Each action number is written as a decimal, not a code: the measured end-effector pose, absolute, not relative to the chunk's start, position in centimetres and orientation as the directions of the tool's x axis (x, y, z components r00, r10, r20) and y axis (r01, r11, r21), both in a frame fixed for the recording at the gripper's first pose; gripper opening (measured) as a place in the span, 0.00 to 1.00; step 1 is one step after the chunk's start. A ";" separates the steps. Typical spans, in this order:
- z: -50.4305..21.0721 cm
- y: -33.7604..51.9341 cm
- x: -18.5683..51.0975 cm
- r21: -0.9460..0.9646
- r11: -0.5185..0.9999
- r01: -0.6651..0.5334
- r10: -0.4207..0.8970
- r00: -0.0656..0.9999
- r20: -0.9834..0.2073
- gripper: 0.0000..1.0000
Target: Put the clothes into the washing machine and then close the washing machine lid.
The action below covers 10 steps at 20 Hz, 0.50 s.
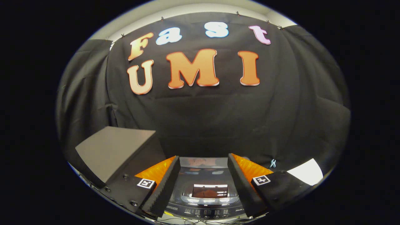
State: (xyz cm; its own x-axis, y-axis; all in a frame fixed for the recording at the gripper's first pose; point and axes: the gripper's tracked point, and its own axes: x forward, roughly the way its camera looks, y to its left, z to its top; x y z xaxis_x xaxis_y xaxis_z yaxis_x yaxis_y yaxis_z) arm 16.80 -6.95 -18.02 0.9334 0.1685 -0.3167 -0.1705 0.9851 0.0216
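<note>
A small grey top-loading washing machine (204, 193) stands below and between my gripper's fingers. Its lid (208, 190) lies flat and shut, with a glossy window mirroring the wall. A strip of buttons and dials (206, 213) runs along its near edge. My gripper (203, 161) is open, its two fingers wide apart on either side of the machine, with nothing between them. The left finger (165, 187) and the right finger (240, 184) both hover above the machine without touching it.
A dark grey box or shelf (114, 148) sits left of the machine, just beyond the left finger. A white patch of surface (307, 173) lies to the right. A small light clip (273, 163) hangs on the black cloth wall behind.
</note>
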 end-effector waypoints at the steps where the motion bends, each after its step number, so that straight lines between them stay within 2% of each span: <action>1: -16.1 -6.9 16.3 0.013 0.985 -0.171 0.168 0.945 -0.281 0.98; 6: -8.5 -7.6 13.3 -0.057 0.986 -0.155 0.145 0.978 -0.152 0.98; 10: -5.4 -7.3 11.4 -0.037 0.985 -0.166 0.162 0.982 -0.095 0.98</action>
State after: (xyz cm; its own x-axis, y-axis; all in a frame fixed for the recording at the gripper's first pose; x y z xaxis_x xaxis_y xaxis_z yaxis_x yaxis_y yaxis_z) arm 11.42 -7.29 -5.41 0.9822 0.1617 -0.0954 -0.1659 0.9854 -0.0372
